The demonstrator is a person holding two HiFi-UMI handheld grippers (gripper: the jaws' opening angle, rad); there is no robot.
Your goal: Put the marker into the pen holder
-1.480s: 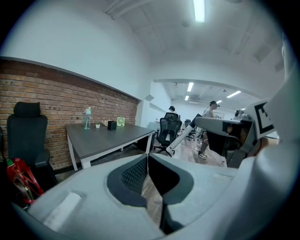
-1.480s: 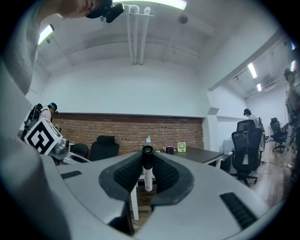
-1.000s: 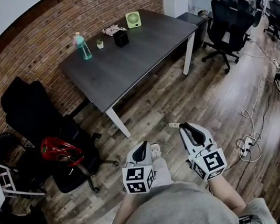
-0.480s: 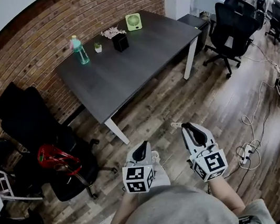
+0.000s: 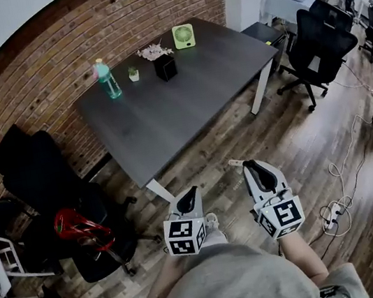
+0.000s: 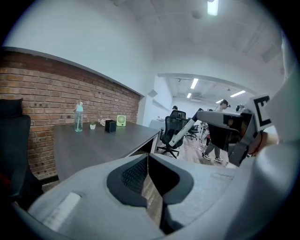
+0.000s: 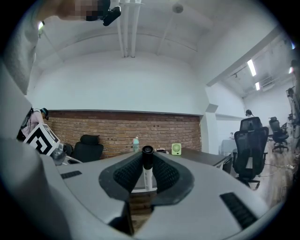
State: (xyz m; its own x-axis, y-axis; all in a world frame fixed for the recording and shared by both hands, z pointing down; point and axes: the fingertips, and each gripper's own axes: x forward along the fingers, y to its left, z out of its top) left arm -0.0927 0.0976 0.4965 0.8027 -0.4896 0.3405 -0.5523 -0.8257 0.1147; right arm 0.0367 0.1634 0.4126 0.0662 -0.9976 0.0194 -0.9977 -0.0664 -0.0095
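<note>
The right tool (image 5: 248,166) is clamped on the marker (image 5: 234,164). In the right gripper view its two ribbed pads press on either side of the white barrel (image 7: 147,177), and the black cap stands up just above them. The left tool (image 5: 191,192) is closed with nothing in it: in the left gripper view its pads (image 6: 136,172) meet at the tips, and only a thin sliver of wooden floor (image 6: 151,196) shows below them. The person holds both tools close in front of the body, side by side above the floor and well short of the dark grey surface (image 5: 166,109). The black pen holder (image 5: 165,67) stands on the far part of that surface, near the brick wall. It sits between a small plant pot (image 5: 133,74) and a green fan (image 5: 183,36), and a clear bottle (image 5: 107,79) stands further left. A black office chair (image 5: 316,49) is beside the surface's right end.
</note>
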